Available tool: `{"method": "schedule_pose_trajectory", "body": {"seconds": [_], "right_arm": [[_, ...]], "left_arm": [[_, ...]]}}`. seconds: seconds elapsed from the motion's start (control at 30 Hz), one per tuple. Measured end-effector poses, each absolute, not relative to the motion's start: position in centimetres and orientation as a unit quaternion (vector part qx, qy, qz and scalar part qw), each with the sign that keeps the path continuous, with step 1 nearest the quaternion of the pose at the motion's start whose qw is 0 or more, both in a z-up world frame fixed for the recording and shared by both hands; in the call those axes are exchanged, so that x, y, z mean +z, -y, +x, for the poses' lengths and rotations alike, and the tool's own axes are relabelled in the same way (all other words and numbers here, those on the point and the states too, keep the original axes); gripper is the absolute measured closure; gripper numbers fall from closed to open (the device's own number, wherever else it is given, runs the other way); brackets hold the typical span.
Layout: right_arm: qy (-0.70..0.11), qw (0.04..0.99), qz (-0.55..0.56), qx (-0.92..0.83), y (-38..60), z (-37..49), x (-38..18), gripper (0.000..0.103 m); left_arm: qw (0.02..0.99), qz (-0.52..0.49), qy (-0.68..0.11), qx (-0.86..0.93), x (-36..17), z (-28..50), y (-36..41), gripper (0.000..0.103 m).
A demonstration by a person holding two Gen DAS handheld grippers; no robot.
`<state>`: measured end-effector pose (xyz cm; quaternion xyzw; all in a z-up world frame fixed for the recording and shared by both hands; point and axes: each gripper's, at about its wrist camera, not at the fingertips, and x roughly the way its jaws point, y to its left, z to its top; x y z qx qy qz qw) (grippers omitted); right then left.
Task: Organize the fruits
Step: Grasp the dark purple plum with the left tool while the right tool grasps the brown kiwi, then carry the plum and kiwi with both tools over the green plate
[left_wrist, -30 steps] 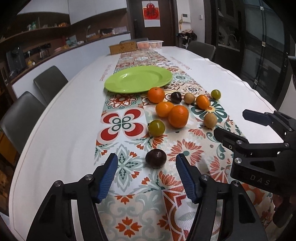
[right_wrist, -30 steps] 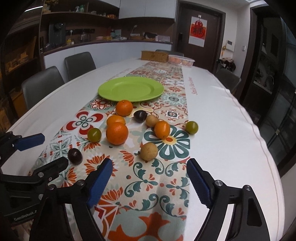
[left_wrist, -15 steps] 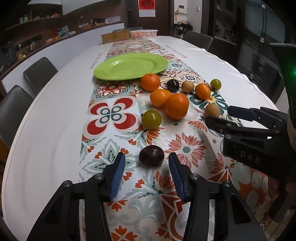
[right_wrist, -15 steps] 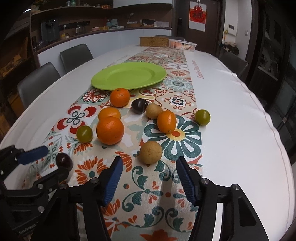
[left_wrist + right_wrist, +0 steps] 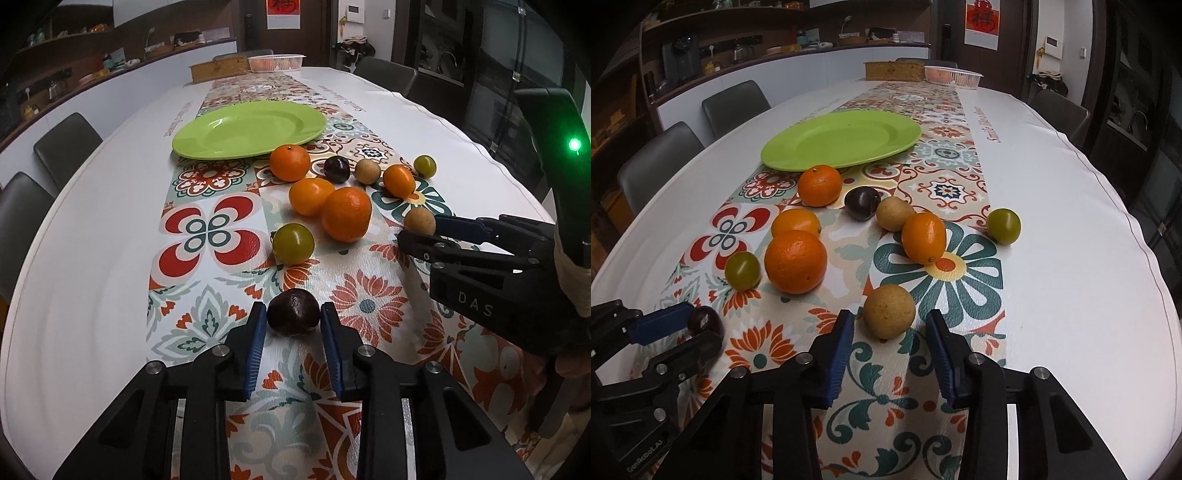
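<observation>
Each gripper has its own fruit dead ahead, between its blue pads. The left gripper (image 5: 293, 325) has come down to a tight pinch on the dark fruit (image 5: 293, 312): both pads sit against its flanks, the fruit at the very tips and resting on the runner (image 5: 207, 236). The right gripper (image 5: 891, 325) has just been closing around the tan fruit (image 5: 889, 311). Its left pad looks close to touching, but a sliver of runner shows on the right side, so the pads bracket it rather than press it; the left wrist view, side-on and partly blocked, does not settle this. The tan fruit sits at the fingertips, not deep between the fingers, so the coming squeeze depends on it staying centred and not rolling forward out of the tips.

Both fruits are roundish, with no long axis to line up. The plate (image 5: 798, 151) lies straight ahead of both grippers, beyond the scatter of oranges and small green fruits, and slightly to the left. Neither hand is clearly nearer.

The plate holds nothing. At the table's far end a white basket (image 5: 955, 77) seems to hold something orange, too small to name; a woven box (image 5: 894, 71) stands beside it
</observation>
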<state>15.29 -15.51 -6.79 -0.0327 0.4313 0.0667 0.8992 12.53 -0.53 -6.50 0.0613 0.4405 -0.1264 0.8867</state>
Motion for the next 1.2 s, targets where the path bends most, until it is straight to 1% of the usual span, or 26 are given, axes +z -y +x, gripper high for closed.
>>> {"method": "schedule_pose_trajectory", "body": {"seconds": [0.1,0.23,0.57,0.9,1.2], "right_arm": [[-0.429,0.9,-0.033,0.065,15.5,15.3,-6.8,0.064],[-0.427,0.901,-0.036,0.069,15.3,15.5,-6.7,0.073],[-0.422,0.902,-0.029,0.092,14.8,14.3,-5.8,0.074],[-0.398,0.91,-0.032,0.111,13.4,13.3,-3.0,0.074],[-0.378,0.917,-0.03,0.127,12.5,14.3,-1.0,0.074]], "left_arm": [[0.887,0.057,-0.44,-0.128,-6.5,12.6,0.4,0.073],[0.888,0.063,-0.438,-0.129,-6.4,12.9,0.6,0.073],[0.899,0.058,-0.414,-0.129,-4.8,12.8,0.3,0.073],[0.913,0.047,-0.384,-0.133,-2.4,12.5,-1.1,0.074],[0.924,0.048,-0.354,-0.134,-0.5,13.8,-2.0,0.074]]}}
